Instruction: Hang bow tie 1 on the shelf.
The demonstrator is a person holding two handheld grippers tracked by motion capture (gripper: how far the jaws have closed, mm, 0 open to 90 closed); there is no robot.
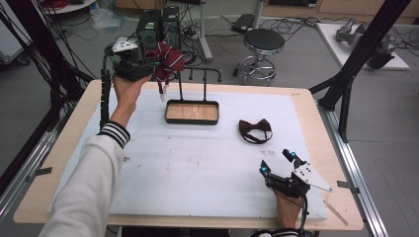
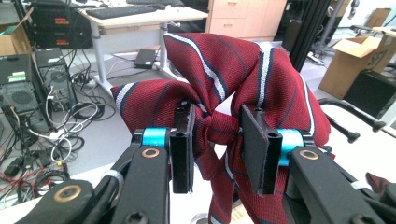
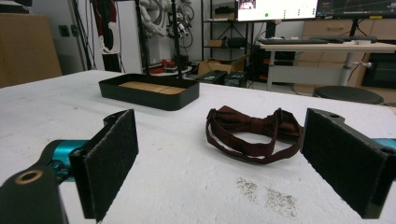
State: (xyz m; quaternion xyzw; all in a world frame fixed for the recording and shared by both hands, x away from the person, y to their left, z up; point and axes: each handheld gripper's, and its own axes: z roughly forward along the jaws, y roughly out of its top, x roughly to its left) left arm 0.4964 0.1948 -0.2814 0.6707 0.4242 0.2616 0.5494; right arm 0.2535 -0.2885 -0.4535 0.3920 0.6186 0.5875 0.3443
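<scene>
Presently the left gripper [image 2: 217,142] is clamped on the knot of the striped bow tie [image 2: 219,79] held above the stand [image 1: 191,106], where its dangling strap may snag; the right gripper [image 1: 277,162] rests agape.

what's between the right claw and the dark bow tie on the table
Nothing: bare white mat with a few dark specks. The right gripper view shows it between the open right claw and the bow tie.

Grey floor strewn with cables [image 1: 74,27]; round black stool [image 1: 263,42]; computer towers [image 1: 158,27]; black frame posts [image 1: 363,49]
</scene>
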